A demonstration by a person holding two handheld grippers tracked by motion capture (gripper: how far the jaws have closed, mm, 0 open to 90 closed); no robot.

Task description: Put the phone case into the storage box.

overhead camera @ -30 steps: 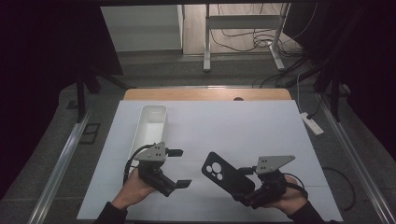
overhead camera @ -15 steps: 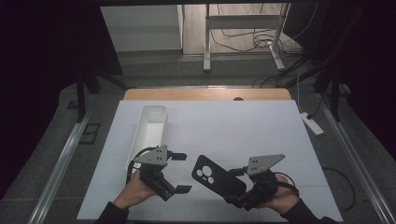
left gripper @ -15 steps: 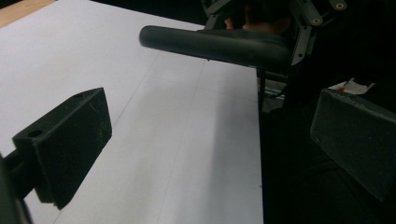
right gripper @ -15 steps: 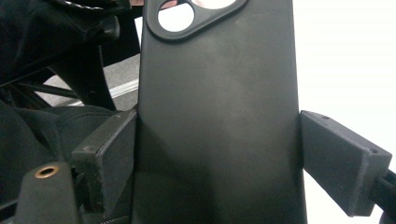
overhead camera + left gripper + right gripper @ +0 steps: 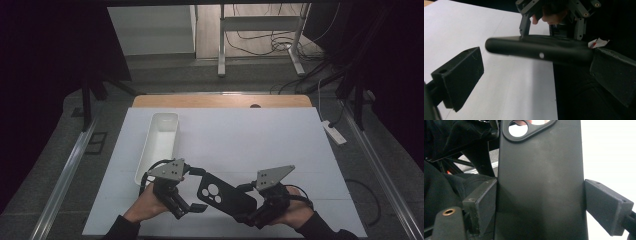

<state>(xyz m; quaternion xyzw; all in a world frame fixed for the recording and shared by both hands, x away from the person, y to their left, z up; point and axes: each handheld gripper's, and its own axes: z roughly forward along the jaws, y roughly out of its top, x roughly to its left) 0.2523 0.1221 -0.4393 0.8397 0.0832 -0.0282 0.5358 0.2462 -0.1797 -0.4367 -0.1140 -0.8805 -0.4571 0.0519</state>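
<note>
The matte black soft-plastic phone case with a camera cut-out [image 5: 223, 193] hangs above the near edge of the white table sheet [image 5: 260, 145], clamped across its width at the plain end by the right gripper [image 5: 248, 216]. It looks light, bendy and a little slick, so its side rims are the safest hold. The left gripper [image 5: 192, 207] waits with jaws wide, the case's camera end between them but untouched. A white oblong plastic tray [image 5: 159, 145] sits well apart, leaving the way open
</note>
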